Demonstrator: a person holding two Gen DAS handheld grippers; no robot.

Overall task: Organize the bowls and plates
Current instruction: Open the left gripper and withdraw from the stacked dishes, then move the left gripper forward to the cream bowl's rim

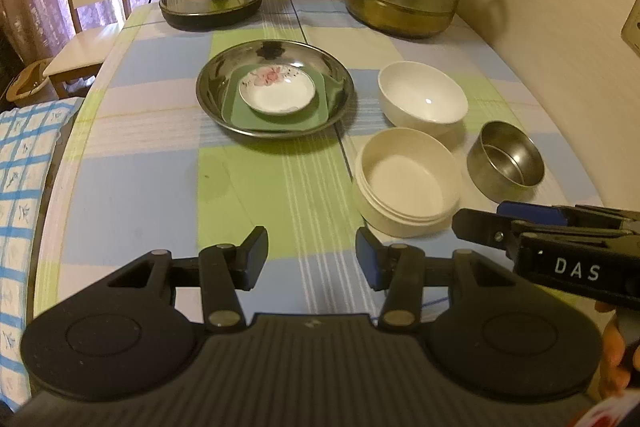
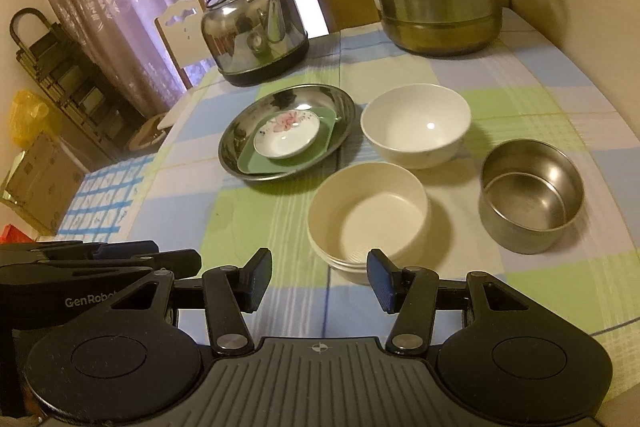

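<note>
Hand-held gripper (image 2: 320,277) view only — yellow bag (image 2: 25,115)

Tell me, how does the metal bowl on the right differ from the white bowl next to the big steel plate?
The metal bowl is shiny steel with straight, nearly vertical walls; the white bowl is glossy ceramic-looking with walls that curve outward. The metal bowl looks narrower at the rim, the white bowl wider. The metal bowl sits nearer the grippers, the white bowl farther back beside the steel plate. Both stand upright, empty and unstacked on the checked tablecloth.
</note>
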